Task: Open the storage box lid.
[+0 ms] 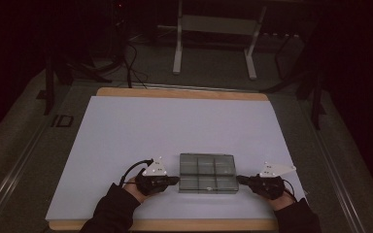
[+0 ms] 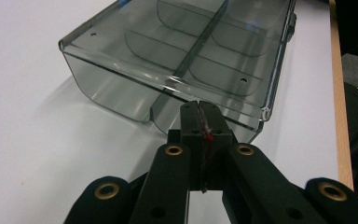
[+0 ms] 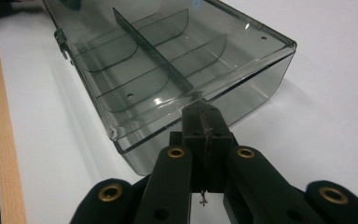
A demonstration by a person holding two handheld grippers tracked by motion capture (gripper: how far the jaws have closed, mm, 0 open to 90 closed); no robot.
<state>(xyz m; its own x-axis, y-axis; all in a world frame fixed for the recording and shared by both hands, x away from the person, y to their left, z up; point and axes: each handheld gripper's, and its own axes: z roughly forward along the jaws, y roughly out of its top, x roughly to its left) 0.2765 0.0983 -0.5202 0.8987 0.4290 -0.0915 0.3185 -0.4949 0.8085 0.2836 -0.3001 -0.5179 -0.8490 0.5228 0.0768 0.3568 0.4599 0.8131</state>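
Smoky transparent plastic forms the compartment box (image 1: 208,173), which lies flat on the white table sheet (image 1: 141,131) near the person's edge, between the two grippers. Its lid is seen to be down, and dividers show through it: one long central wall with curved cross-partitions on either side. No contents can be made out in the compartments, so the box is judged to be light, and also rigid, thin-walled and smooth enough to slide on the sheet if pushed from one side alone.

The left gripper (image 2: 199,108) is held at the box's left end, its jaws pressed together with nothing between them, the tips at or just short of the end wall; contact cannot be confirmed. The right gripper (image 3: 200,108) is held likewise at the right end, jaws closed and empty, tips just at the wall below the lid's lip.

A hold on the hard glossy walls is judged to be slippery. The overhanging lid rim at each end offers an edge to be caught, and small clasps appear along the long side nearest the person. Equal pressure from both ends would be needed to keep the box from skating, and a hard pinch on the thin lid could crack it
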